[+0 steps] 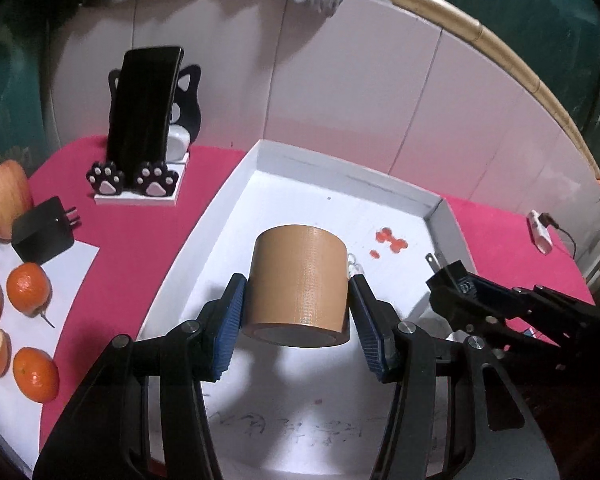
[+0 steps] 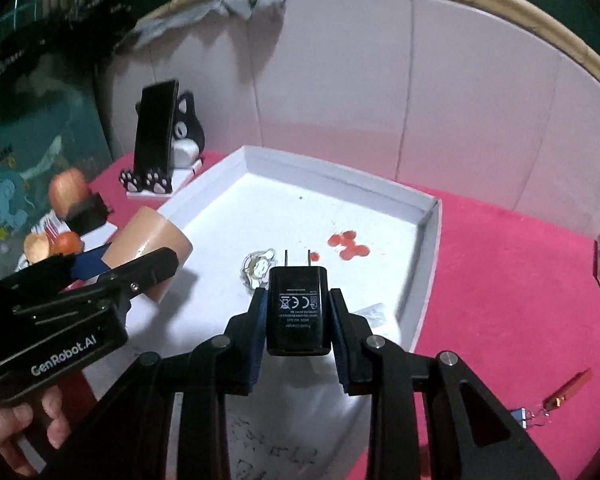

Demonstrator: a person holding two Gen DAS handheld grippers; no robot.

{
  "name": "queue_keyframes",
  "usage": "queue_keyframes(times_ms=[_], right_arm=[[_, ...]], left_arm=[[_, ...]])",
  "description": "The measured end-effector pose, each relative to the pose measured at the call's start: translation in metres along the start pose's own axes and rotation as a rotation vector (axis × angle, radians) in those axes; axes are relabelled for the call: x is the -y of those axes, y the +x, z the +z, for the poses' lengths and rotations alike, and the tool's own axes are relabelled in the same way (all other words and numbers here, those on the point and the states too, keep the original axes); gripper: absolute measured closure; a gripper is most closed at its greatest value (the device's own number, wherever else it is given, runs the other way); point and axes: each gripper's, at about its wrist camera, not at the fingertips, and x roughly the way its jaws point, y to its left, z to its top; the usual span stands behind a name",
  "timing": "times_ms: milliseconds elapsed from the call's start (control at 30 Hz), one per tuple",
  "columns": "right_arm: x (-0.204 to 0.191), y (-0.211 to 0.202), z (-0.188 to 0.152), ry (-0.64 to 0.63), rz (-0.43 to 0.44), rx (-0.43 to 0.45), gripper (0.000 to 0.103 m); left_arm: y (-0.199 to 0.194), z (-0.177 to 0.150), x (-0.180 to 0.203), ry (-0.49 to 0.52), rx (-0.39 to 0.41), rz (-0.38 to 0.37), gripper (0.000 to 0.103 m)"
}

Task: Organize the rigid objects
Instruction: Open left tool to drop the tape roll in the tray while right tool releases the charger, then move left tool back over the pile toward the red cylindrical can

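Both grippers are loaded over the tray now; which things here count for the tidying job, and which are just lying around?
In the job:
brown tape roll in left gripper
black plug-in charger in right gripper
white cardboard tray

Lying about:
oranges
cat-shaped phone stand

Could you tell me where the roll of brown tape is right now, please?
The tape roll is clamped in the left gripper, held above the white tray, left of the charger in the right gripper.

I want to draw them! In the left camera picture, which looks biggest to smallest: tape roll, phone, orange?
1. Tape roll, though it is nearest the camera.
2. Phone, close in looks.
3. Orange, clearly smallest.
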Motion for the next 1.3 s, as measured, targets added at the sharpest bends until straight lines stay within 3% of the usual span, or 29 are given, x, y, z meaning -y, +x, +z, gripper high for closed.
queue_keyframes(times_ms=[367,400,433,500,533,567,667,933,1300], right_arm=[[-0.015,0.007,0.002,-0.063,-0.029,0.011,0.072],[-0.018,0.005,0.002,-0.074,-0.041,0.023,0.06],[-0.019,0.003,0.002,-0.077,-0.058,0.033,0.057],[-0.017,-0.005,0.003,-0.07,-0.087,0.065,0.034],[-0.015,-0.007,0.004,-0.064,-0.095,0.075,0.027],[-0.012,-0.012,0.005,-0.052,-0.103,0.089,0.02],[-0.01,-0.023,0.005,-0.042,-0.121,0.103,0.02],[-0.015,-0.051,-0.002,-0.052,-0.141,0.152,0.019],[-0.015,-0.08,-0.009,-0.054,-0.133,0.19,0.019]], left_arm=[[0.011,-0.002,-0.007,-0.034,-0.033,0.012,0.051],[0.01,-0.002,-0.007,-0.037,-0.032,0.011,0.051],[0.009,-0.001,-0.007,-0.039,-0.028,0.019,0.051],[0.004,0.0,-0.011,-0.053,-0.016,0.026,0.05],[0.002,0.0,-0.014,-0.065,-0.011,0.027,0.041],[-0.002,0.0,-0.017,-0.081,0.0,0.031,0.022],[-0.018,-0.002,-0.025,-0.119,0.059,0.067,0.0],[-0.053,-0.008,-0.019,-0.112,0.134,0.09,0.0],[-0.076,-0.008,0.002,-0.087,0.173,0.067,0.0]])
